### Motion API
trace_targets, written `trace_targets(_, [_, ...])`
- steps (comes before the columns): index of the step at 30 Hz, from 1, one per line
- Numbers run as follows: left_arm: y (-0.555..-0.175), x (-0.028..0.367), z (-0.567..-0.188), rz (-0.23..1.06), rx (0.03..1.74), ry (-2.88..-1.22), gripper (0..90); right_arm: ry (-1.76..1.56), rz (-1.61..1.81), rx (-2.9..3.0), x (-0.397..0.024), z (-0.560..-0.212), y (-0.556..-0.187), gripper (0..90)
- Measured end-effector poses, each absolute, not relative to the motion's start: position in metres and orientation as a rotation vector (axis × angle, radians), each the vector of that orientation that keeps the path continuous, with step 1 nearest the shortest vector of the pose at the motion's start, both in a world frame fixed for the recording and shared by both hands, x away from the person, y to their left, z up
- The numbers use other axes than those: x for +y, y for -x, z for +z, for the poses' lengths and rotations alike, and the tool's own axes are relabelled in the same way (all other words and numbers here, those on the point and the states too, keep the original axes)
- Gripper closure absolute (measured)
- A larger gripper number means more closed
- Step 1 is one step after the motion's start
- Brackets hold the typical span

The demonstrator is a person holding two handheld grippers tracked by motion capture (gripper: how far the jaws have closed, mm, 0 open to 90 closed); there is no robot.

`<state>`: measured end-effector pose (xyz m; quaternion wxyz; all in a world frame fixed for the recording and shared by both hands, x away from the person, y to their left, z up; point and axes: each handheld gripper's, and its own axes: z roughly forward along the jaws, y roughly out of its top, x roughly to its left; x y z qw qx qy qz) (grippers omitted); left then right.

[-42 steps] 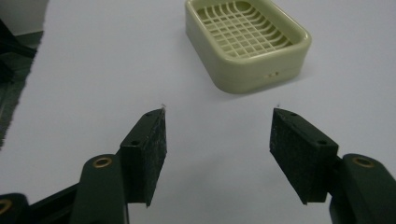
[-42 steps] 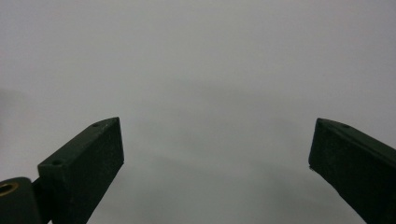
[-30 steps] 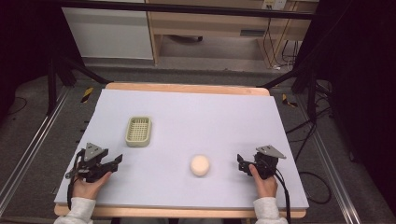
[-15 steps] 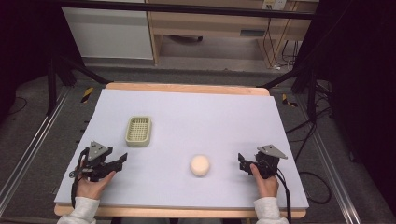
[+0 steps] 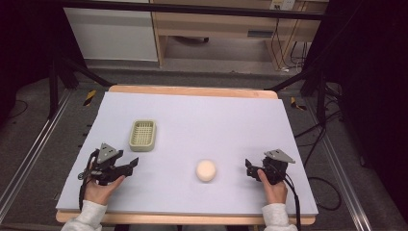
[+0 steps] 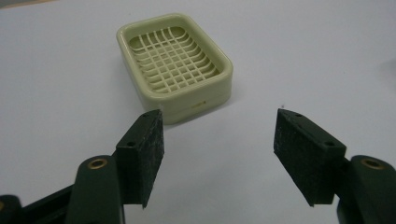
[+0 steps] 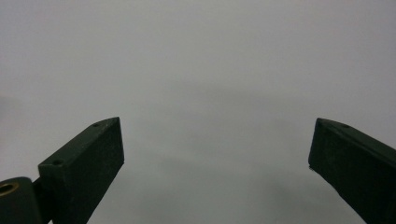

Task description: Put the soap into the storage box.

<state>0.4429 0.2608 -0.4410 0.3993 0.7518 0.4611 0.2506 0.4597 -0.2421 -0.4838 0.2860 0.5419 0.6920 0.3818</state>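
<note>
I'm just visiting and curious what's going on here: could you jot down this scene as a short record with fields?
Table: pale sheet on a wooden table
Soap dish: pale green, slotted, empty, left of centre
Soap bar: round, cream, near the front edge
Left gripper: empty, pointing at the soap dish, jaws apart and just been opening
Right gripper: jaws apart, empty, right of the soap bar
Contact: neither gripper touches anything
</note>
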Motion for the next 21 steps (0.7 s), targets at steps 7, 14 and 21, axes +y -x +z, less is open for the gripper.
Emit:
trace_targets(7, [-0.447, 0.258, -0.434, 0.630, 1.154, -1.898, 33.1, -1.449, 1.024, 1.854, -0.242, -0.484, -0.459, 3.8])
trace_targets(14, [-0.454, 0.249, -0.429, 0.612, 1.134, -1.908, 31.5, -1.453, 1.026, 1.855, -0.243, -0.484, -0.459, 3.9])
trace_targets(21, [-0.458, 0.235, -0.425, 0.601, 1.110, -1.912, 31.2, -1.457, 1.027, 1.854, -0.243, -0.484, -0.459, 3.9])
